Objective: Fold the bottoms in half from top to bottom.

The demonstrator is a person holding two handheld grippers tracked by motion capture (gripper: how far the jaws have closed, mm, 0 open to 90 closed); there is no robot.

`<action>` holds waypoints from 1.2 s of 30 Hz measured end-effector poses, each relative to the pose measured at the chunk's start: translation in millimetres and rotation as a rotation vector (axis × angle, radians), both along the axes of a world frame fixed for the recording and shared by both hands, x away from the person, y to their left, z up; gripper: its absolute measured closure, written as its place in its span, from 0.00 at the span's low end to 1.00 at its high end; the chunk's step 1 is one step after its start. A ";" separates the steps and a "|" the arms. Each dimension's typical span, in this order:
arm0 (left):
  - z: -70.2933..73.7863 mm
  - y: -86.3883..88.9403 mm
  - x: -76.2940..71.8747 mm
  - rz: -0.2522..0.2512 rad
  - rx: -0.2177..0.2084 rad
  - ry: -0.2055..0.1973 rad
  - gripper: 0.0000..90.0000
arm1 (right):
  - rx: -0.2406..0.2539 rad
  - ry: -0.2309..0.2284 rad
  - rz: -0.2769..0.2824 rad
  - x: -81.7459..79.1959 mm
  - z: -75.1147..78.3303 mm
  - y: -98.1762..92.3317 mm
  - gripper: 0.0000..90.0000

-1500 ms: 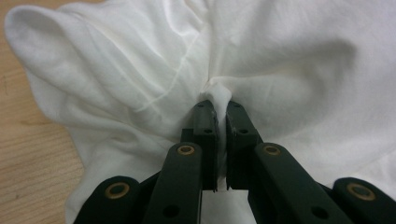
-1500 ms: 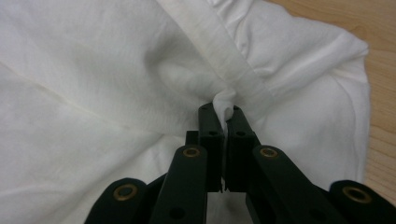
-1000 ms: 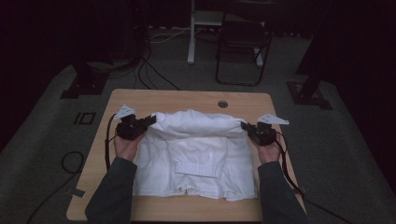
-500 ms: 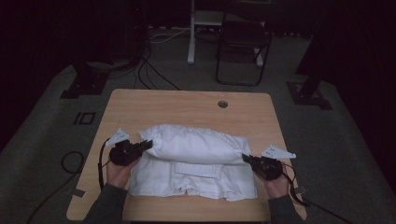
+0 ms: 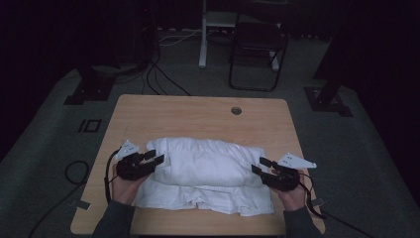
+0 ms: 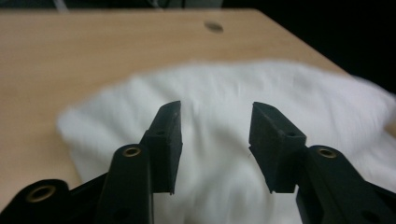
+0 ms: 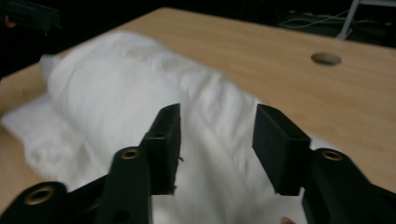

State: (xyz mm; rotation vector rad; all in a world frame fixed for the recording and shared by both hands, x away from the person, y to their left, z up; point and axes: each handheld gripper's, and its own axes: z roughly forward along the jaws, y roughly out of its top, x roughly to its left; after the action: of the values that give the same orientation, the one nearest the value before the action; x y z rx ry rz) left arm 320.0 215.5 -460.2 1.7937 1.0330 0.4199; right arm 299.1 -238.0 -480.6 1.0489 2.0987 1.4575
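So I've folded the far half of the white garment (image 5: pixel 203 176) toward me; it lies doubled near the table's (image 5: pixel 198 114) front edge. My left gripper (image 5: pixel 152 161) and right gripper (image 5: pixel 258 166) have just been opening, nothing between them. Probably another fold remains.

Left tongs (image 6: pixel 215 135) just opened, jaws apart over white cloth (image 6: pixel 224 93) (nothing pinched), wooden table (image 6: pixel 70 56) behind

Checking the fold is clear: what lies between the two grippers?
Only the folded white cloth lies between the left gripper and the right gripper, as the high view shows.
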 end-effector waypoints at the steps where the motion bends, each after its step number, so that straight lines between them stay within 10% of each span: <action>1: 2.6 -8.4 5.3 -0.009 0.015 -0.001 0.66 | -0.008 -0.002 -0.004 5.9 3.0 7.0 0.62; 10: -43.7 -73.0 37.5 -0.117 0.195 0.144 0.80 | -0.183 0.138 -0.003 50.8 -29.4 68.1 0.68; 24: -83.4 -54.0 -14.3 -0.089 0.273 0.163 0.80 | -0.307 0.173 -0.035 -11.8 -77.8 59.2 0.68; 36: -95.3 -51.8 -6.9 -0.034 0.226 0.162 0.80 | -0.323 0.138 -0.040 14.3 -84.7 58.9 0.70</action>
State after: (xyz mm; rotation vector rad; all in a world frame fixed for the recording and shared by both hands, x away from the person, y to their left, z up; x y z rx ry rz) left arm 313.1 163.7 -555.5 2.0721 1.1002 0.3880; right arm 313.4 -179.1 -565.2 1.0792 2.2956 1.0065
